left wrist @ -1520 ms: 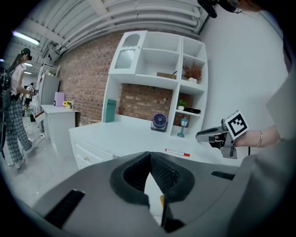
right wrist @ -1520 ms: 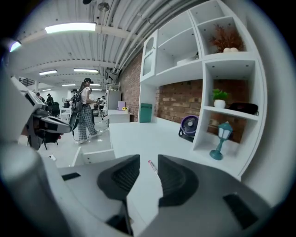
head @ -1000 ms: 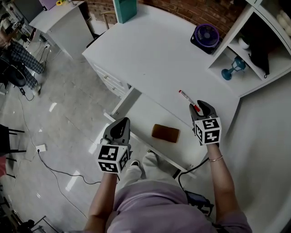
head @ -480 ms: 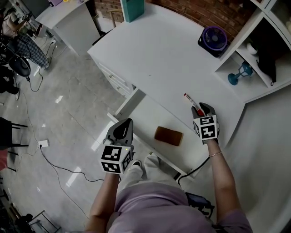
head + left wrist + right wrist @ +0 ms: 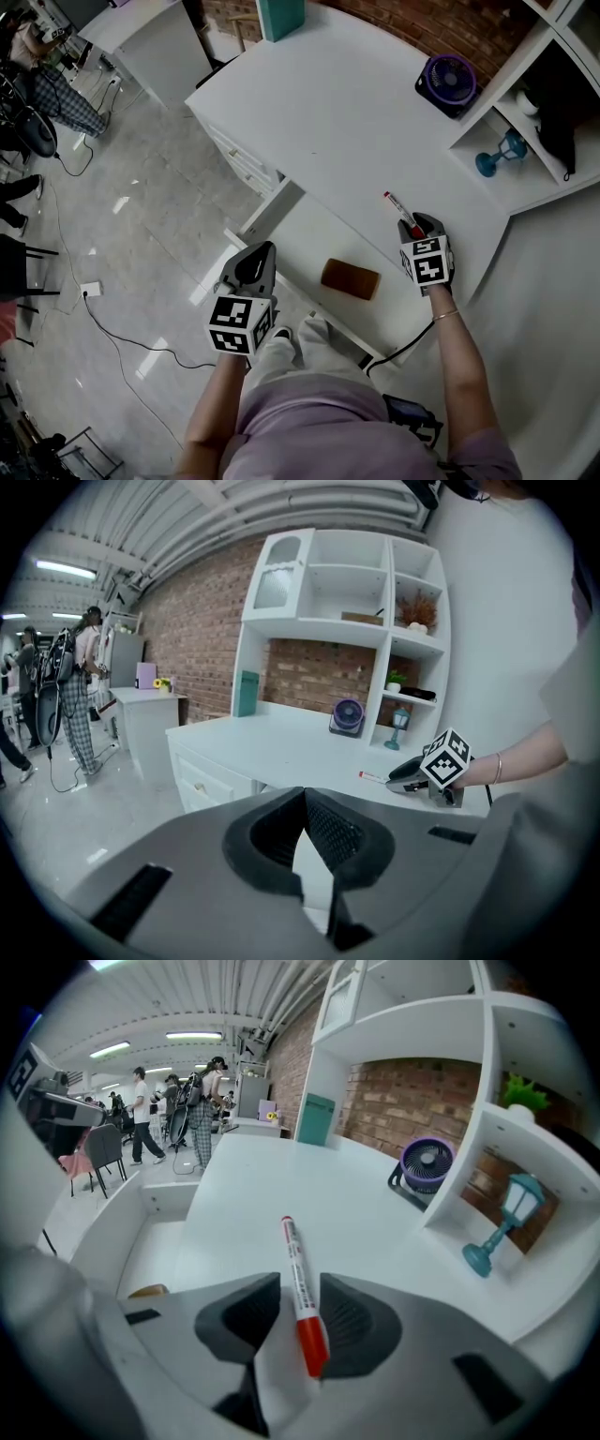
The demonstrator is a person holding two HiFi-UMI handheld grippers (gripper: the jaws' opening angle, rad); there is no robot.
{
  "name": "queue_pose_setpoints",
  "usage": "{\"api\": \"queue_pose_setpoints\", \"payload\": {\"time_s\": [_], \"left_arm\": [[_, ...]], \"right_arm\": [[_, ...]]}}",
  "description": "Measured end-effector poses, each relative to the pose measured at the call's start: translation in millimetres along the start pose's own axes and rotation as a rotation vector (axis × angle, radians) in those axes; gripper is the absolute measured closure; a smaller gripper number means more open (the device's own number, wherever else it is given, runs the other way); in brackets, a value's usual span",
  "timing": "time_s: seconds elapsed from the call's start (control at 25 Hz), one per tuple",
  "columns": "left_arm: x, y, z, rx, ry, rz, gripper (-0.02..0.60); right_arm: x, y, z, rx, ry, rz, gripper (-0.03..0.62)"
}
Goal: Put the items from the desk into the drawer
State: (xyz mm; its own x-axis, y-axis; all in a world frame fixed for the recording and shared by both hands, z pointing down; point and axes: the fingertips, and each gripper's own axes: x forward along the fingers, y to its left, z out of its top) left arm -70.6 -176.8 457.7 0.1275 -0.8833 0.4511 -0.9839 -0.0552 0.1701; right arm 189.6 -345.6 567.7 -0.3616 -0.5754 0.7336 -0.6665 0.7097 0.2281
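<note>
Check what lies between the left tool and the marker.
Head view: a flat brown item in the open drawer lies between left tool and marker.

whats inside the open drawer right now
One flat brown item lies on the floor of the drawer. The rest of the floor that shows is bare white. The drawer's back end runs under the desk top, so anything there is covered.

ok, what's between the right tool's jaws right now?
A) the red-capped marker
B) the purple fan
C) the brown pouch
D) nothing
A: the right gripper view shows the red-capped marker lying on the desk between the spread jaws of the right tool. The brown pouch is in the open drawer, and the purple fan sits at the desk's far edge.
</note>
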Motion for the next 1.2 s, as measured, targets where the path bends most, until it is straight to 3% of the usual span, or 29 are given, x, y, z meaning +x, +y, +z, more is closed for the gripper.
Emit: {"api": "queue_pose_setpoints", "payload": {"time_s": [0.32, 0.72, 1.2], "left_arm": [[-2.2, 1.1, -3.2, -0.008, 0.006, 0.003, 0.581], [-3.0, 1.6, -1.6, -0.004, 0.004, -0.001, 0.581], [-5.9, -1.4, 2.3, -0.003, -0.014, -0.007, 0.581]], "right_arm": [[1.6, 9.5, 0.8, -0.028, 0.008, 0.032, 0.523], [0.4, 9.0, 0.9, -0.012, 0.0, 0.046, 0.526], [-42.1, 31.3, 27.7, 0.109, -0.151, 0.08, 0.526]]}}
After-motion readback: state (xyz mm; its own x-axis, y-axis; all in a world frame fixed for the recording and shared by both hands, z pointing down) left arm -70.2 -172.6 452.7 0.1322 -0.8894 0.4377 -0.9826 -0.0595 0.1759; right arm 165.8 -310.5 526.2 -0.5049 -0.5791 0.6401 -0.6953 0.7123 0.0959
